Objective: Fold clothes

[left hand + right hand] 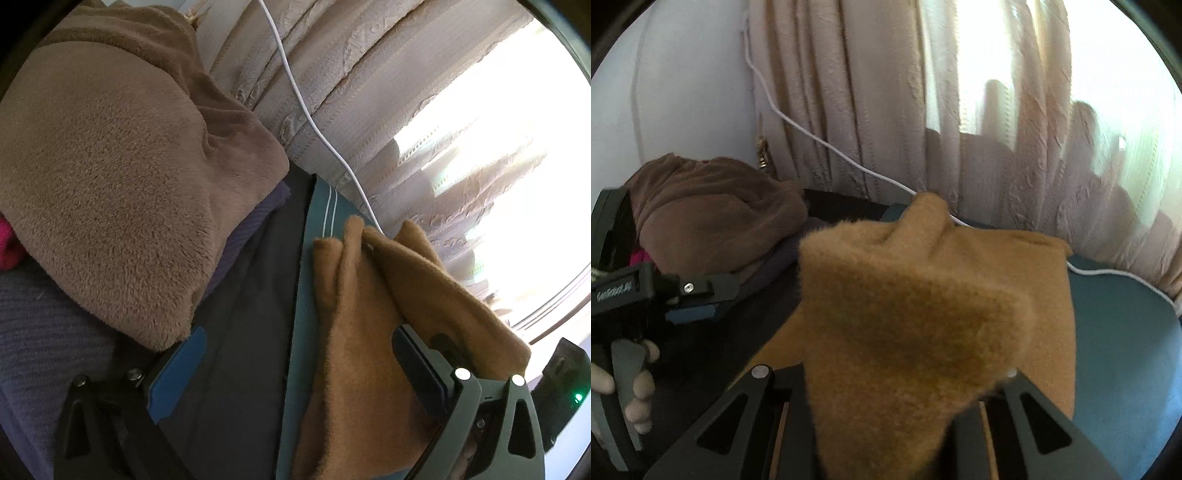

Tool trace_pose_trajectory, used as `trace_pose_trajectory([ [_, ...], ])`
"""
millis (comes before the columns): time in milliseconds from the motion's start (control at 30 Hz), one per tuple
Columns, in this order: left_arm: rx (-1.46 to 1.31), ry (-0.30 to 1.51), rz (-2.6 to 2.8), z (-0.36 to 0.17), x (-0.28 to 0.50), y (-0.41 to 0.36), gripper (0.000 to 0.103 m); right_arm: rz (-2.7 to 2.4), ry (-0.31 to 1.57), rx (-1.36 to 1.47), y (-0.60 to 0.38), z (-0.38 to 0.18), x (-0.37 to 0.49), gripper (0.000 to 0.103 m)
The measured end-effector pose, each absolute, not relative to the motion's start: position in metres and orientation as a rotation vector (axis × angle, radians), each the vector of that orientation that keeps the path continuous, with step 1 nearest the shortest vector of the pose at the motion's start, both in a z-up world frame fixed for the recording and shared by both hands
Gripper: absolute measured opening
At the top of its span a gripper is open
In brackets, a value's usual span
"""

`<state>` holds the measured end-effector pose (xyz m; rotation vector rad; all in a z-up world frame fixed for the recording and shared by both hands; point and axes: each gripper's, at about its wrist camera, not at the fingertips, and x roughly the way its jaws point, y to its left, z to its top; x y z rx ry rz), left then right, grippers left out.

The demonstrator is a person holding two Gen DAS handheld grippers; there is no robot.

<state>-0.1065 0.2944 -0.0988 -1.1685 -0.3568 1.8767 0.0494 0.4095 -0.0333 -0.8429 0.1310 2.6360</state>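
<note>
Curtained backdrop; right claw (890,424) tips hidden under tan cloth (923,314).

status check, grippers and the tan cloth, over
Right hand-held gripper shut on tan cloth. Left hand-held gripper open, empty. White cable behind cloth.

Teal-and-dark covered surface (1126,354), brown fleece pile (709,218) far left, tan fleece garment (916,306) centre, white cable (1108,275) far right
</note>
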Motion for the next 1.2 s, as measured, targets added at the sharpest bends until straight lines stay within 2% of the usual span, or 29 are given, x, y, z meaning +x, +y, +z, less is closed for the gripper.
trace_pose_trajectory([
  [200,-1.165,-0.389,1.871,-0.097,-0.108,0.289,0.102,2.691,0.031,-0.818,0.396,-0.032,0.051,0.018],
  [433,-1.164,-0.399,1.865,-0.097,-0.109,0.287,0.102,2.691,-0.146,-0.994,0.369,-0.068,0.026,0.021],
  [533,-1.165,-0.393,1.867,-0.098,-0.109,0.287,0.102,2.698,-0.220,-1.029,0.361,-0.073,0.020,0.031],
  [600,-1.164,-0.390,1.867,-0.099,-0.109,0.287,0.102,2.761,-0.153,-1.061,0.363,-0.071,0.024,0.053],
  [700,-1.164,-0.387,1.865,-0.100,-0.110,0.286,0.102,2.875,-0.033,-1.109,0.365,-0.065,0.032,0.070],
  [833,-1.159,-0.380,1.866,-0.100,-0.110,0.286,0.102,3.025,0.252,-1.142,0.377,-0.052,0.061,0.071],
  [967,-1.146,-0.364,1.876,-0.099,-0.107,0.289,0.102,2.995,0.489,-1.029,0.406,-0.041,0.114,0.071],
  [1200,-1.073,-0.316,1.911,-0.087,-0.091,0.286,0.102,2.741,0.498,-0.931,0.444,-0.036,0.205,0.071],
])
